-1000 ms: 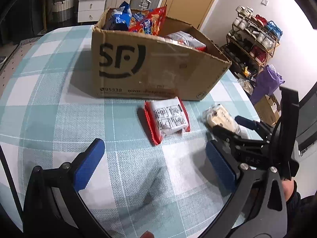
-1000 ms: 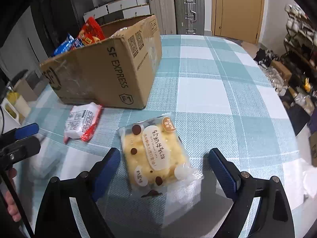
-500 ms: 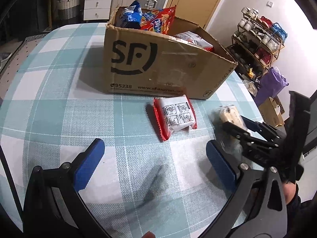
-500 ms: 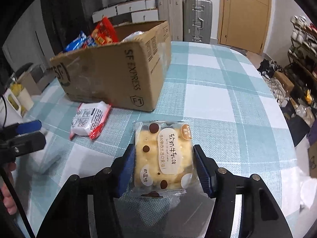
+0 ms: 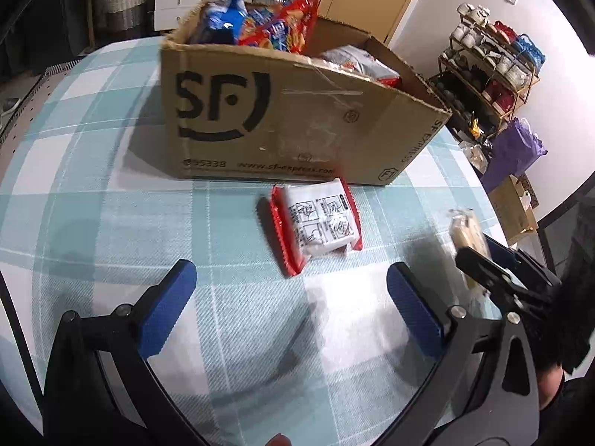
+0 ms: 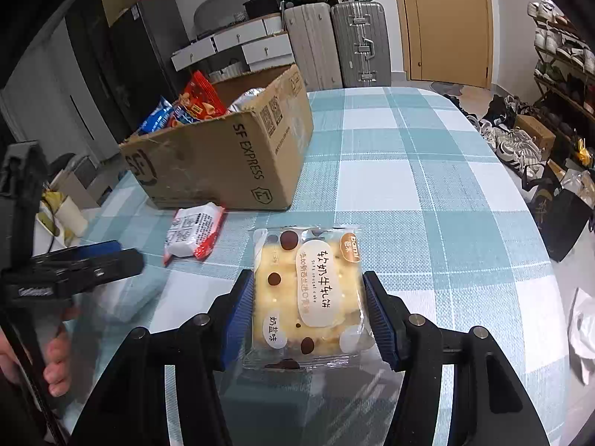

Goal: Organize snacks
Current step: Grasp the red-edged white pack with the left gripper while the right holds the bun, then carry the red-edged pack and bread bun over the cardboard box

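A: What is the right tool [image 6: 308, 317] doing?

B: Its two blue pads are pressed against the sides of a clear-wrapped yellow nougat cake [image 6: 306, 293], pinching it between them. The packet sits flat in the grip, label facing up, and in the right wrist view it looks raised off the checked worktop [image 6: 427, 193], with a shadow beneath it.

A: And the left tool [image 5: 293, 308]?

B: Spread wide, with nothing between its blue fingers [image 5: 167, 310]. It hangs over the near part of the worktop and points toward a red-and-white snack packet [image 5: 316, 226].

A: Where does that packet lie?

B: Flat on the worktop, just in front of the cardboard box [image 5: 297, 119], close to the box's front wall near its right corner. I cannot tell whether the two touch.

A: What is in the box?

B: Several snack bags stand in it: a blue bag [image 5: 219, 18] and a red bag [image 5: 286, 26] at the far left corner, and a pale bag [image 5: 357, 61] toward the right side. The box stands toward the worktop's left edge as the right wrist view shows it.

A: Any hand visible?

B: Fingers of the person's left hand [image 6: 55, 364] wrap the left tool's handle at the left edge of the right wrist view.
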